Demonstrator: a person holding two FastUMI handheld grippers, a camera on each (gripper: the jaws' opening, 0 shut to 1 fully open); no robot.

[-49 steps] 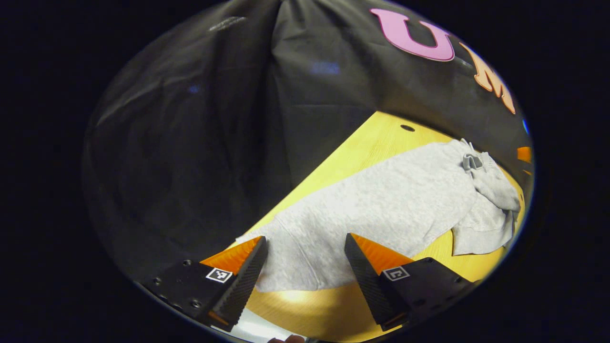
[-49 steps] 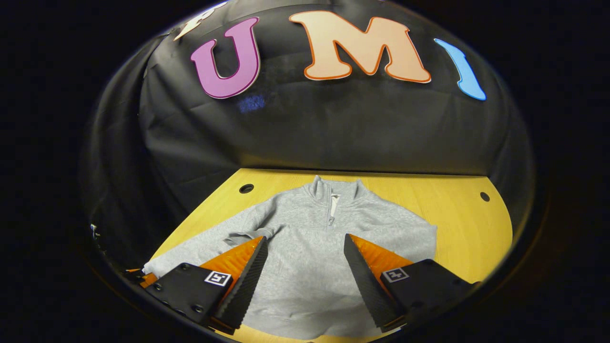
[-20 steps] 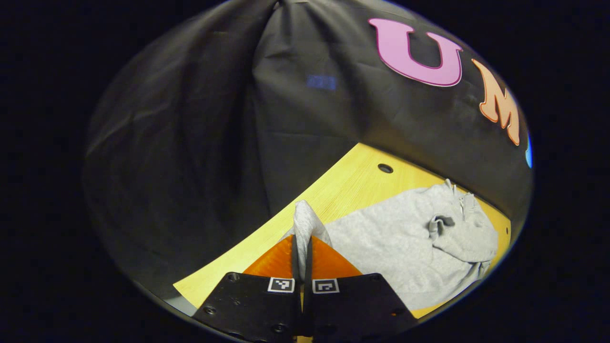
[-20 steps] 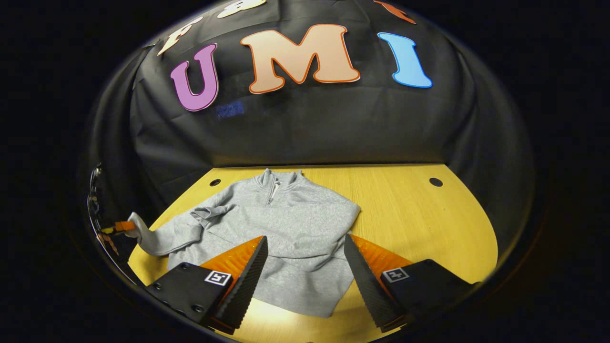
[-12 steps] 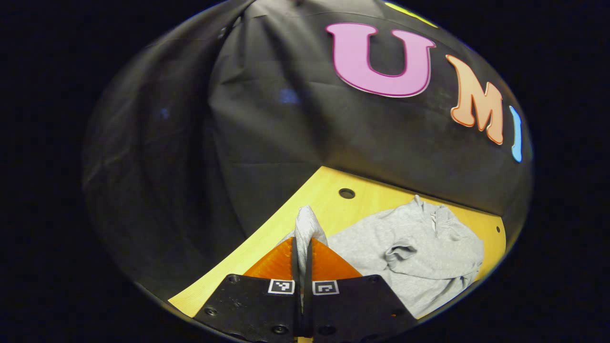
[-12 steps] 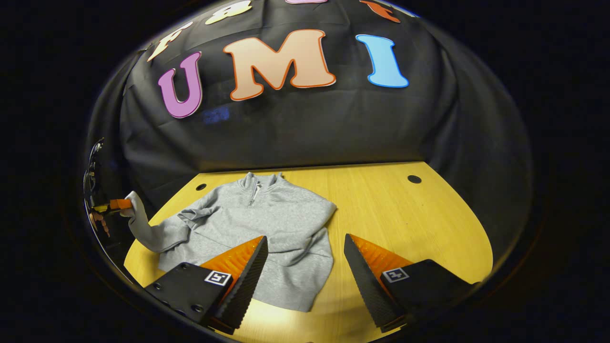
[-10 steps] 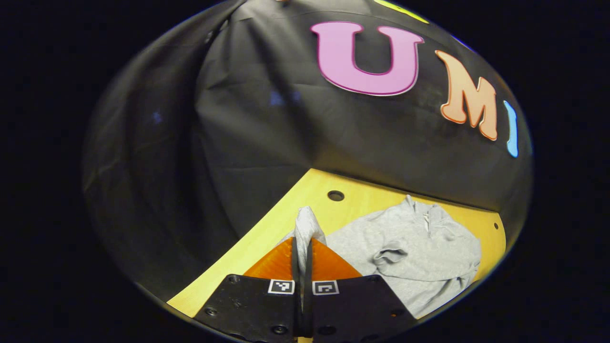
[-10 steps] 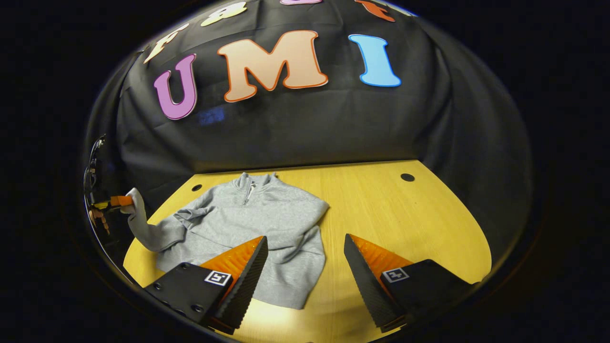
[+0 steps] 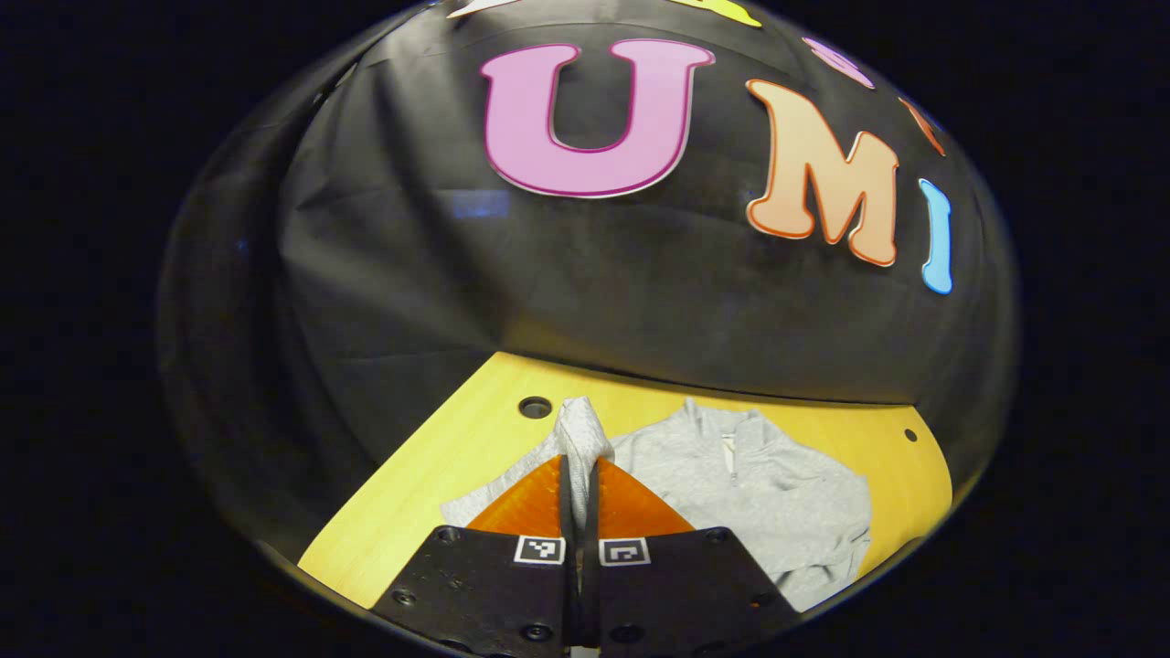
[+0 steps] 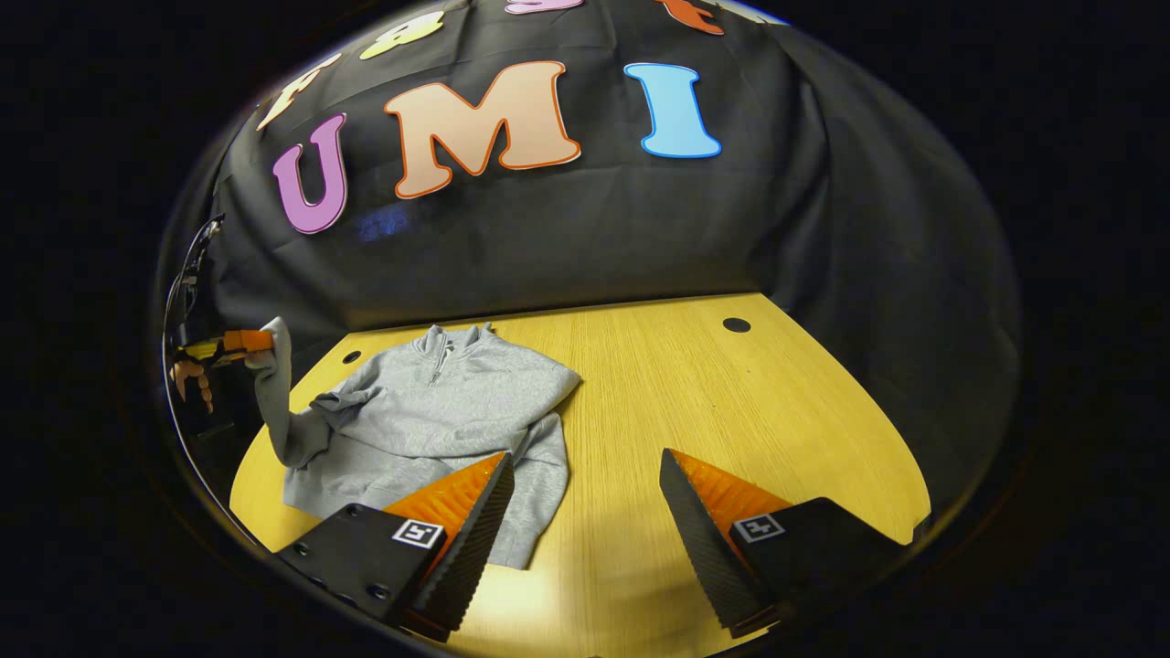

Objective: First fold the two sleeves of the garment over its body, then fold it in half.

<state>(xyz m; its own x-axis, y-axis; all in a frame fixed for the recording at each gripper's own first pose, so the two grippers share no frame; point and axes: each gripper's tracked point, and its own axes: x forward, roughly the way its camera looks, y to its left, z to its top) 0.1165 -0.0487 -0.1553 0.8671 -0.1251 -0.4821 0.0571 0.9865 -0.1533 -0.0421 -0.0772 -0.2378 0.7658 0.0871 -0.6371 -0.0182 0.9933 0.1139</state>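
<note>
A grey zip-neck sweatshirt [image 10: 430,411] lies on the yellow wooden table [image 10: 731,411], collar toward the back wall. Its right sleeve lies folded across the body. My left gripper [image 9: 579,471] is shut on the cuff of the left sleeve [image 9: 579,434], which stands up between its fingers, with the sweatshirt's body [image 9: 759,493] beyond and to the right. In the right gripper view the left gripper [image 10: 239,344] holds that sleeve [image 10: 279,402] raised above the table's left edge. My right gripper [image 10: 585,493] is open over bare table, right of the sweatshirt's hem, with nothing between its fingers.
The table has round cable holes near its back corners [image 10: 736,324] [image 9: 535,407]. Black cloth walls close in behind and at both sides. A hand [image 10: 192,379] shows behind the left gripper at the far left of the right gripper view.
The left gripper shut on the left sleeve's cuff, lifted it off the table and swung to face the sweatshirt. The right gripper, still open, drifted right, away from the garment.
</note>
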